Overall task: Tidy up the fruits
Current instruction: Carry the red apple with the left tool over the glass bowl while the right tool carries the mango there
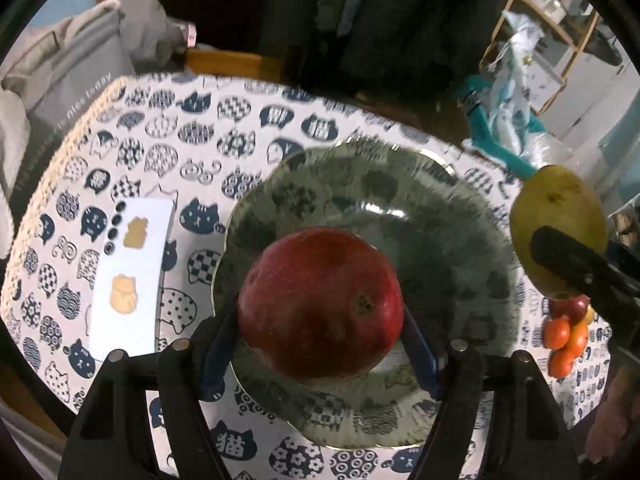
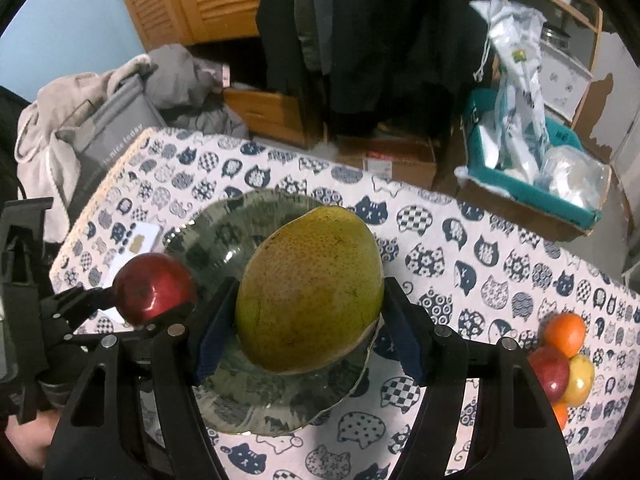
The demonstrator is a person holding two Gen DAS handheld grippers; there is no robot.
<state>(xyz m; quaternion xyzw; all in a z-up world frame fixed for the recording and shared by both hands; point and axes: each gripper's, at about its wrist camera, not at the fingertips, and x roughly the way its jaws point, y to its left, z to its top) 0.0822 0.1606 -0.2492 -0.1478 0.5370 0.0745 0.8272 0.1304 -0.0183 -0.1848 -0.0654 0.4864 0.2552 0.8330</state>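
The left claw is clamping the apple at its sides; the right claw is clamping the pear over the plate. Both are looking firm, smooth, bruisable.

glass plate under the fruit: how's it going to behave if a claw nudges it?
The glass plate looks rigid and probably fragile. It lies flat on the cat-print tablecloth, so a nudge would likely slide it, not tip it. Its glossy, scalloped rim looks slippery to pinch.

Two matte black plastic grippers, left and right, are seen, each built of angular arms, fitted with dark blue finger pads and fastened with silver pins.
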